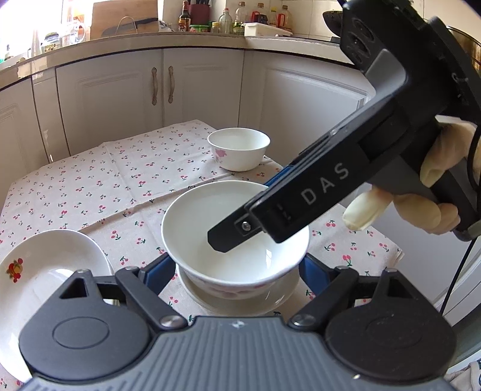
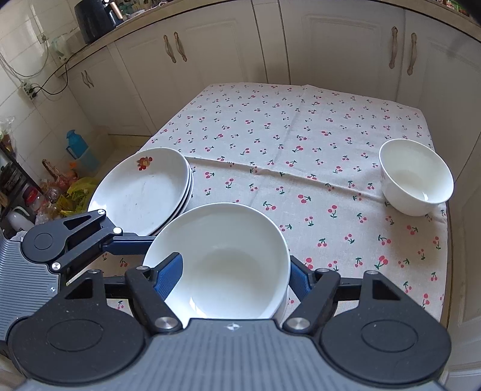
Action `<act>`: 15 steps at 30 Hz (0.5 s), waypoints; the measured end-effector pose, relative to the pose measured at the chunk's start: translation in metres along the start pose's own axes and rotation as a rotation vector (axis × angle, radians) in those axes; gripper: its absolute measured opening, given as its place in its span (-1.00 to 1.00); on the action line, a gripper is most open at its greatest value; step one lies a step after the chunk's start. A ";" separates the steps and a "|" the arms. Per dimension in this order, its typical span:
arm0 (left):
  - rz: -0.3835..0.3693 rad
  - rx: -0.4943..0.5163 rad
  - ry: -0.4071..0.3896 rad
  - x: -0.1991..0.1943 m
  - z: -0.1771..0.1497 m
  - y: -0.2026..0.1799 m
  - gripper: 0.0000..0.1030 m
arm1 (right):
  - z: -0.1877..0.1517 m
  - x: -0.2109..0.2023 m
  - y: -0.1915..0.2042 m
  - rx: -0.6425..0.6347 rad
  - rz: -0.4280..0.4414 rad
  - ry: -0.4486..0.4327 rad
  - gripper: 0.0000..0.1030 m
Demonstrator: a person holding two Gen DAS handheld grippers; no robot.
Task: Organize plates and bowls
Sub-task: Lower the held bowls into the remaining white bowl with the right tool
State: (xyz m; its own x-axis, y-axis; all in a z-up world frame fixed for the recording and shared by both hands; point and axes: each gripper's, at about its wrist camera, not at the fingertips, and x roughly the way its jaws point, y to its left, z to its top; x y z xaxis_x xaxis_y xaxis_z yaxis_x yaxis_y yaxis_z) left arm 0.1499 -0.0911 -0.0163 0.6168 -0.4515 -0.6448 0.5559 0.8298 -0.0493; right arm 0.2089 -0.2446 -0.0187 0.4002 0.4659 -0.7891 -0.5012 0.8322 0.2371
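Note:
A white bowl with a pink flower print [image 1: 237,240] [image 2: 219,261] sits near the table's front edge on a second white dish [image 1: 240,300] under it. My right gripper [image 2: 237,276] holds the bowl's rim, one blue finger [image 2: 170,275] inside the bowl and the other outside; its black body [image 1: 315,192] reaches in from the right. My left gripper [image 1: 237,273] is open, its blue fingers either side of the bowl, apart from it. A stack of white plates with a fruit print [image 1: 39,276] [image 2: 144,189] lies at the left. A smaller white bowl [image 1: 239,152] [image 2: 416,177] stands at the right.
The table has a cherry-print cloth [image 2: 300,135]. White kitchen cabinets [image 1: 162,90] stand behind it, with bottles on the counter [image 1: 228,21]. Bags and a blue jug [image 2: 75,144] lie on the floor left of the table.

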 end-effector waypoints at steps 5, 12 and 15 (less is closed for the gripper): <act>-0.002 -0.006 0.011 0.000 -0.004 -0.003 0.72 | -0.003 0.002 0.001 0.000 -0.001 0.005 0.53; -0.006 0.000 0.024 0.003 -0.007 -0.004 0.72 | -0.008 0.006 0.000 0.010 -0.004 0.019 0.53; -0.009 0.000 0.029 0.005 -0.008 -0.005 0.72 | -0.008 0.006 0.000 0.008 -0.007 0.019 0.53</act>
State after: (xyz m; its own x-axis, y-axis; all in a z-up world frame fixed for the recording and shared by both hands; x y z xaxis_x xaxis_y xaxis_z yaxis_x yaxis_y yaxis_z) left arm 0.1458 -0.0944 -0.0255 0.5949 -0.4495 -0.6664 0.5616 0.8255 -0.0555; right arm 0.2050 -0.2444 -0.0283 0.3893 0.4541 -0.8014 -0.4924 0.8379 0.2355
